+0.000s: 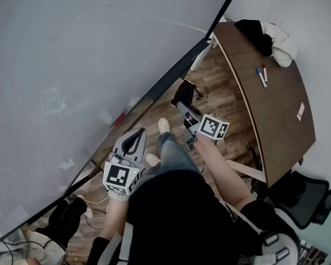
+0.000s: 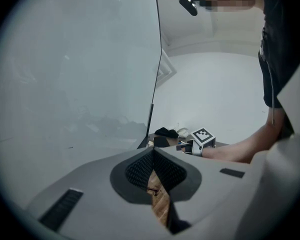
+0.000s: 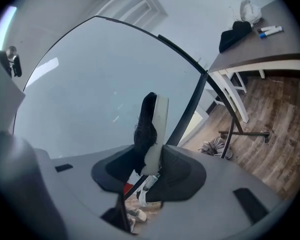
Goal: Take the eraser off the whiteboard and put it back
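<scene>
the right gripper (image 3: 149, 156) is clamped on the lower end of the eraser (image 3: 153, 124), its pads pinching the dark felt on one side and the pale backing on the other. most of the block stands out past the jaws, which i judge leaves the felt face free to go flat against a surface. that felt side is turned toward the whiteboard (image 3: 85, 94), and the eraser is off the board, carried in the air over the wooden floor (image 1: 220, 87). so the taking-off looks done and the putting-back remains. the left gripper (image 2: 152, 156) has its jaws together on nothing, with only floor showing through the slit. it waits near the board's lower edge, likely just kept out of the way. the desk (image 1: 276, 115) with its markers (image 1: 261, 76) stands well apart.
</scene>
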Action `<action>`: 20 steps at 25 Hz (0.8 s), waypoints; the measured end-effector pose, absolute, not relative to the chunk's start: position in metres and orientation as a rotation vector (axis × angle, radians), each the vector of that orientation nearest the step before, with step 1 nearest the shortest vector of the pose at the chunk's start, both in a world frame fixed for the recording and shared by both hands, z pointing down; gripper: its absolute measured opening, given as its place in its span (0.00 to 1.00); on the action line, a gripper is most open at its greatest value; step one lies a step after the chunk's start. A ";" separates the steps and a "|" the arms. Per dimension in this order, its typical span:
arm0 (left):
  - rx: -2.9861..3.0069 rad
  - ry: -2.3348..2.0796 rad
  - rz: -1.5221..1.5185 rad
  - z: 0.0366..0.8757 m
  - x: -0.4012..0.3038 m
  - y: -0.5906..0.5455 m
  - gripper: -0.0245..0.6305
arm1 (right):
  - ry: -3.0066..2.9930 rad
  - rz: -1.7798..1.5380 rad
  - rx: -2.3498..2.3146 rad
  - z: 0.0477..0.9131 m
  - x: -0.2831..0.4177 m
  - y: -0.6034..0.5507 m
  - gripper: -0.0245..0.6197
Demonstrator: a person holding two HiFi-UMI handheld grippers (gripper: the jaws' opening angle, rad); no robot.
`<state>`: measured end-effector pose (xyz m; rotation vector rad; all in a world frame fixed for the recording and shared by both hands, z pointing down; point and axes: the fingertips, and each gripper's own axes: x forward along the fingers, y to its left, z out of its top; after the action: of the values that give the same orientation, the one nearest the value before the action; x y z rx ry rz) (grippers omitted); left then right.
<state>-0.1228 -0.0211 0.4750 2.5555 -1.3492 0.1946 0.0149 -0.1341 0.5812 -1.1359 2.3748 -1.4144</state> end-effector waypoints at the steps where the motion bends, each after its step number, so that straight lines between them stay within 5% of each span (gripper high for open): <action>1: 2.561 -1.345 0.189 0.474 -0.122 -0.022 0.05 | 2.393 -1.392 -1.146 0.575 0.017 -0.132 0.30; 20: 2.698 -1.258 0.112 0.429 -0.086 -0.061 0.05 | 2.738 -0.724 -1.306 0.432 0.062 -0.105 0.30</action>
<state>-0.0865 -0.0615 0.4291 2.6982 -1.2577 0.1116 0.0619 -0.1052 0.4318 -1.3064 2.7379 -0.7240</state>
